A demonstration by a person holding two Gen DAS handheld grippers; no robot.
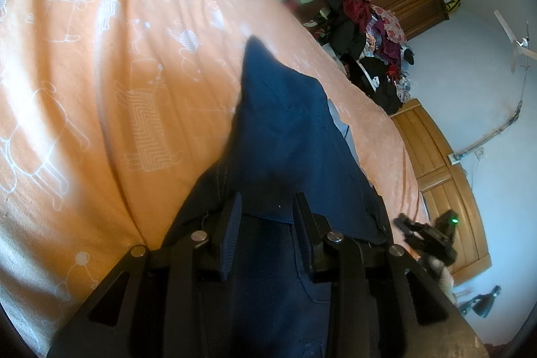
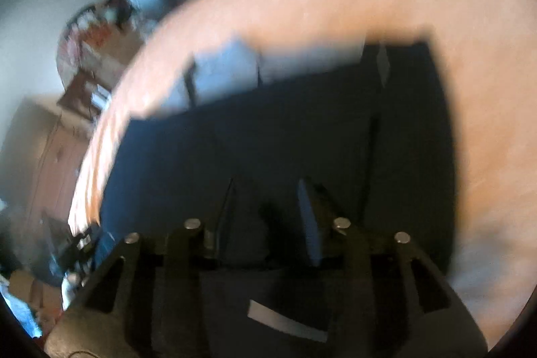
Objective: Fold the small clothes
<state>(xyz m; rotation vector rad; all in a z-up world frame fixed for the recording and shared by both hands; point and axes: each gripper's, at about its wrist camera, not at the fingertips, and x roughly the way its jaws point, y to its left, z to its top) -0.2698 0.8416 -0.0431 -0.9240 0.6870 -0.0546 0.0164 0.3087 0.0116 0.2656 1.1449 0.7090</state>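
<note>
We had the navy garment (image 1: 285,130) spread on the orange printed bedsheet (image 1: 100,89), and both claws were over it. The left gripper (image 1: 266,223) stood with its jaws parted at a moderate width, a hemmed edge of the cloth lying between the fingers; whether the pads actually touched the fabric we could not tell. From it the cloth ran up toward 12 o'clock and ended in a raised point. The right gripper (image 2: 268,207) also had its jaws apart, hovering over the dark cloth (image 2: 285,130), though that view was badly smeared. A lighter blue-grey panel (image 2: 228,69) showed at 11 o'clock there, perhaps an inner face or a second garment.

To do this fold well, we judged that each claw should close on a single edge, both at matching height. We should then carry the fabric over level and slowly. A lopsided pull would likely drag the sheet or skew the crease.

The other gripper (image 1: 426,237) showed at 4 o'clock in the left view.
</note>
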